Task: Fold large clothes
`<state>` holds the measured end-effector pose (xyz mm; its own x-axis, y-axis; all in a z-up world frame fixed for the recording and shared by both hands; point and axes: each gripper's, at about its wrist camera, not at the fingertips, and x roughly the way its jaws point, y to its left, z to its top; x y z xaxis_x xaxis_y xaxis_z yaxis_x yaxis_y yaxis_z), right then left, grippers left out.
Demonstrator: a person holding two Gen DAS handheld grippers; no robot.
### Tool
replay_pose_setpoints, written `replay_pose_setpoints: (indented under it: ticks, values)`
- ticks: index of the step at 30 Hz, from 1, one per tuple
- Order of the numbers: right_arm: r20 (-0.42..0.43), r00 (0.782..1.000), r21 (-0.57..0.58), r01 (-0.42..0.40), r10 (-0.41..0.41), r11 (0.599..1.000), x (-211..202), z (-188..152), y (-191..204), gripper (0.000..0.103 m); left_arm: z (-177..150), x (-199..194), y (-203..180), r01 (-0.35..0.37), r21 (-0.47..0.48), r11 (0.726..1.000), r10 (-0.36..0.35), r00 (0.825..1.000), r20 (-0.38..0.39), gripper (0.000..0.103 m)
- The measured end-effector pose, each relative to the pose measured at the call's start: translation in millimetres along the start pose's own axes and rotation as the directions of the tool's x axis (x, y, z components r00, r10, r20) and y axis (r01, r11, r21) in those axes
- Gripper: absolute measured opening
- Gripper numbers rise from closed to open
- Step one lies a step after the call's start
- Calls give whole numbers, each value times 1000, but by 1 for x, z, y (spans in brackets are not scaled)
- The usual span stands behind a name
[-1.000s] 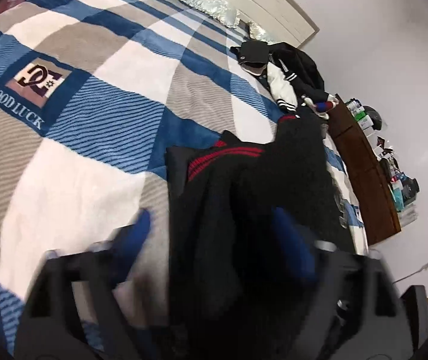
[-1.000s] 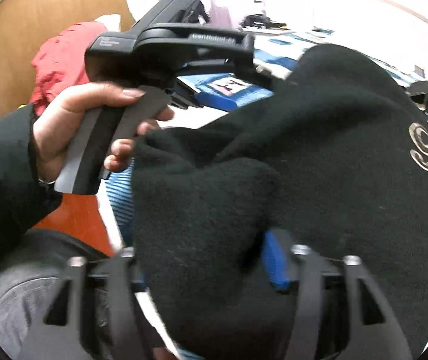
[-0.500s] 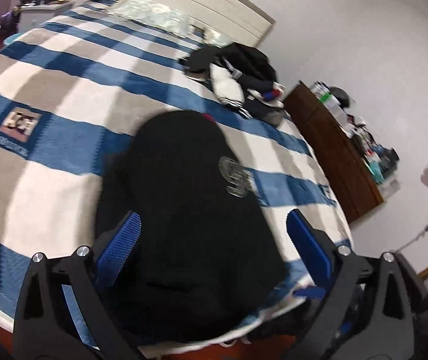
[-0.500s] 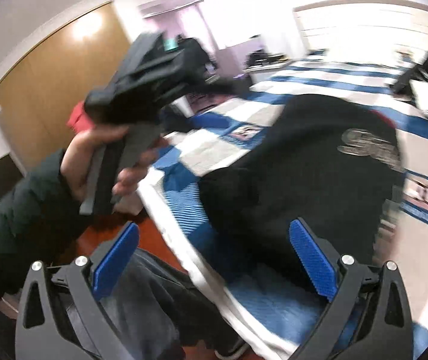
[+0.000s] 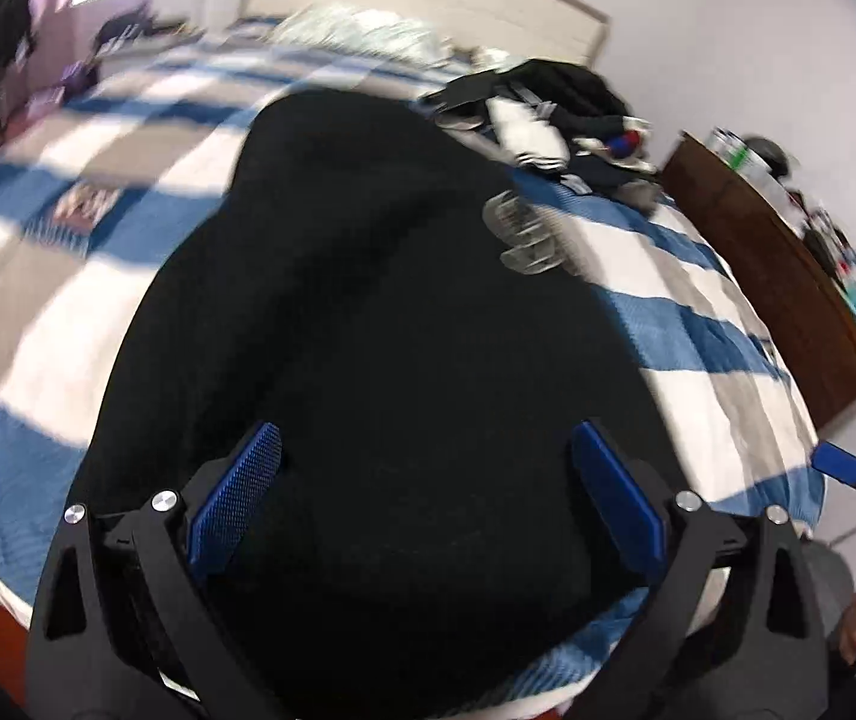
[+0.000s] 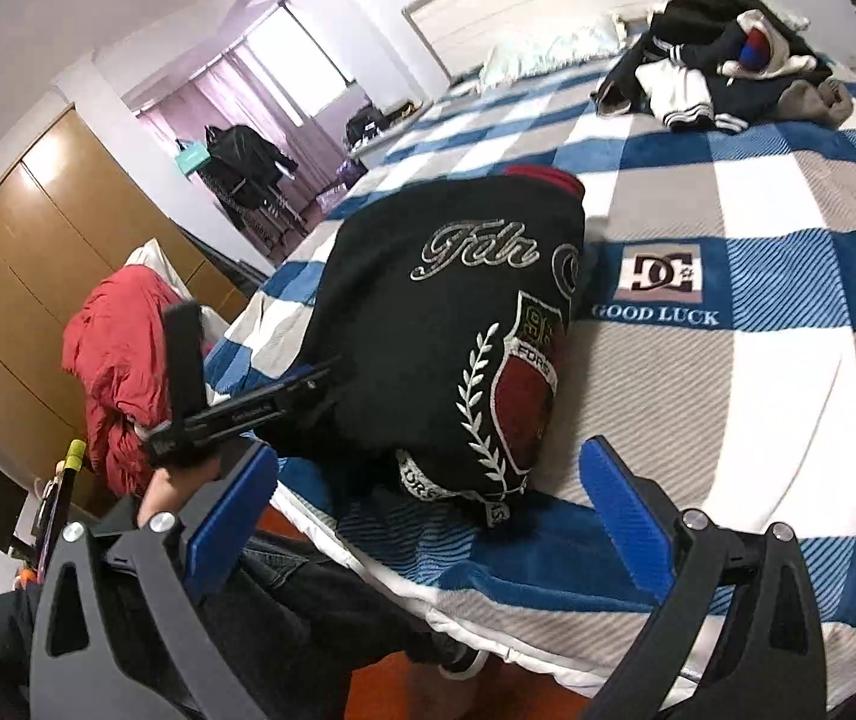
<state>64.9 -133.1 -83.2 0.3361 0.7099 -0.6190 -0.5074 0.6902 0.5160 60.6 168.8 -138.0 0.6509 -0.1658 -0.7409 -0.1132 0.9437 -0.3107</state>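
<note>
The black sweater (image 6: 457, 336) lies folded into a compact bundle near the bed's (image 6: 787, 372) front edge. Both the left gripper (image 5: 425, 501) and right gripper (image 6: 428, 510) gape empty. An unfolded clothes pile (image 6: 721, 72) waits near the headboard.

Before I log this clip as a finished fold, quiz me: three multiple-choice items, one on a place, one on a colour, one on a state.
1. Where does the black garment lie?
A. on the floor
B. on the bed near its front edge
C. on the dresser

2. What colour is the clothing heaped by the wardrobe?
A. red
B. yellow
C. green

3. How does the right gripper stand?
A. shut on the garment
B. shut on the blanket
C. open, holding nothing

Key: B, it rests folded on the checked blanket; A, the red heap shows left of the bed; C, both blue pads stand wide apart, clear of the cloth.
</note>
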Motion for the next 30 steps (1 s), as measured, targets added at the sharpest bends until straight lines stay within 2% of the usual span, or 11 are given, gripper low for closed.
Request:
replay_pose_setpoints:
  ticks: [3, 9, 11, 14, 16, 17, 19, 20, 23, 25, 30]
  values:
    - [-33, 999, -47, 6, -8, 999, 18, 21, 11, 98, -7, 11, 30, 84, -80, 993, -85, 996, -10, 95]
    - [-107, 993, -187, 36, -57, 982, 85, 99, 55, 98, -10, 21, 43, 127, -86, 988, -127, 992, 6, 96]
    - [-152, 987, -198, 12, -43, 980, 117, 129, 70, 98, -9, 25, 47, 147, -93, 985, -147, 989, 5, 96]
    - [-247, 968, -145, -2, -34, 989, 168, 163, 75, 98, -11, 24, 49, 163, -78, 984, -162, 987, 18, 96]
    - [-294, 953, -114, 37, -69, 993, 203, 179, 70, 98, -11, 23, 42, 161, -39, 986, -160, 987, 28, 96]
    - [-334, 937, -102, 76, -106, 992, 226, 186, 64, 98, -11, 22, 42, 164, -32, 986, -163, 986, 29, 96]
    - [-382, 909, -107, 135, -166, 985, 251, 188, 57, 98, -10, 22, 44, 179, -36, 983, -178, 984, 28, 96]
    - [-423, 881, -126, 174, -212, 977, 270, 187, 52, 98, -10, 21, 45, 183, -38, 982, -182, 983, 28, 96]
    - [-460, 834, -200, 238, -306, 950, 299, 175, 47, 99, -9, 20, 45, 176, -32, 984, -175, 984, 29, 96]
    - [-435, 831, -243, 263, -347, 934, 310, 172, 46, 99, -9, 19, 42, 171, -28, 985, -170, 985, 33, 96]
    - [-452, 824, -234, 260, -342, 937, 318, 176, 40, 99, -6, 11, 42, 176, -61, 982, -173, 984, 51, 96]
